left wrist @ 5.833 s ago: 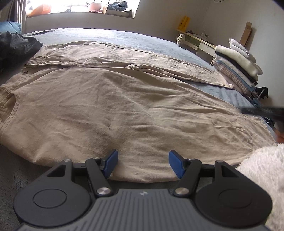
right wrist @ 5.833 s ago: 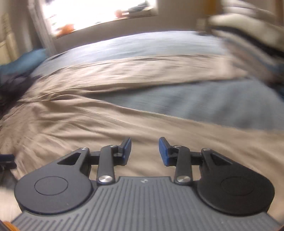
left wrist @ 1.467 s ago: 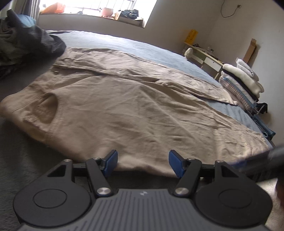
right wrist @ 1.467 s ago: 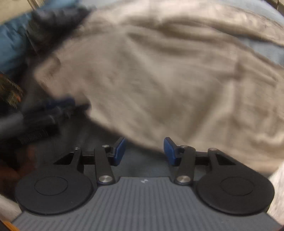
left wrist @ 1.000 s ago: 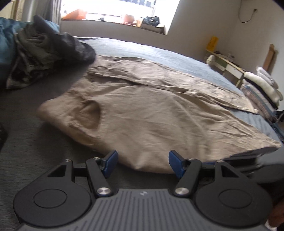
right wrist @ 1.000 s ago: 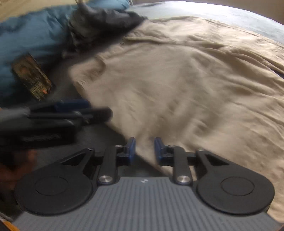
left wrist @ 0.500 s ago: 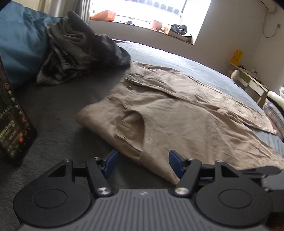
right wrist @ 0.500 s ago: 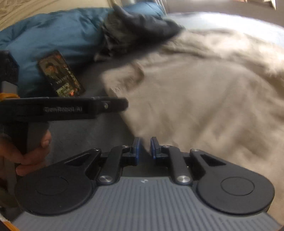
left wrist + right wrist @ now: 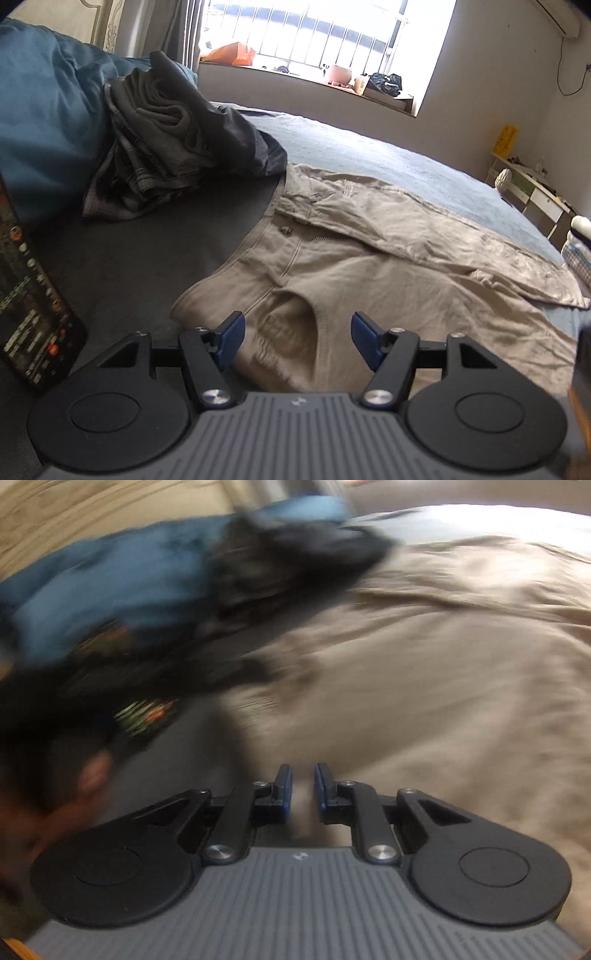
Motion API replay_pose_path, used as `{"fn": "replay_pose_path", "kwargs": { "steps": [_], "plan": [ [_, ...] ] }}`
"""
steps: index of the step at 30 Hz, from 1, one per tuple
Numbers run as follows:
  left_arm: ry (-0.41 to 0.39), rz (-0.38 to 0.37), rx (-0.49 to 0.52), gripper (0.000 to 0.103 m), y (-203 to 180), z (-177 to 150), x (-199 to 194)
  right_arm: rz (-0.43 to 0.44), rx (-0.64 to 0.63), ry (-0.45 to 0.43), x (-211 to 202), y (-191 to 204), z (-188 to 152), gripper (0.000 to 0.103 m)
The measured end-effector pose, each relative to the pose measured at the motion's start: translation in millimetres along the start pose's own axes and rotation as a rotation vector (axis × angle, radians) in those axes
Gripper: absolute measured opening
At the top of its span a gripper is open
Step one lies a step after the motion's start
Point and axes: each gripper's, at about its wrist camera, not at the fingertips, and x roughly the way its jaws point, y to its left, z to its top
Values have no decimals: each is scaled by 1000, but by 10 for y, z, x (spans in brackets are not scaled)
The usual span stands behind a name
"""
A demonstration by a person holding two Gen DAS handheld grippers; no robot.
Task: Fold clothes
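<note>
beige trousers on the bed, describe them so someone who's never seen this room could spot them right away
Start at the wide bed under the barred window. The beige trousers lie spread flat across it, waistband nearest the open left gripper. Unlike the dark clothes heap bunched up beside them, they are pale tan and laid out flat, with a button and a side pocket showing.

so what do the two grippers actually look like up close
Both match: the left gripper and right gripper have blue finger pads on black linkage arms with silver pivot screws, two round black discs, and a grey ribbed body bearing a small white logo. No cables show.
</note>
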Motion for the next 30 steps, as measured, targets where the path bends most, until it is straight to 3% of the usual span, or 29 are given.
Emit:
{"fn": "replay_pose_path", "kwargs": {
  "steps": [14,17,22,27,30],
  "plan": [
    [10,-21,-15,65,-101,62,225,-193,194,-82,-282,-841,190,14],
    [10,-21,-9,65,-124,64,230,-24,117,-15,-168,-533,26,14],
    [13,-22,-8,65,-127,73,212,85,30,28,-156,-243,-22,20],
    [33,-65,-27,66,-149,68,185,-29,150,-35,-459,-517,81,21],
    [54,-122,-18,69,-253,52,185,-190,169,-21,-694,-643,66,26]
  ]
}}
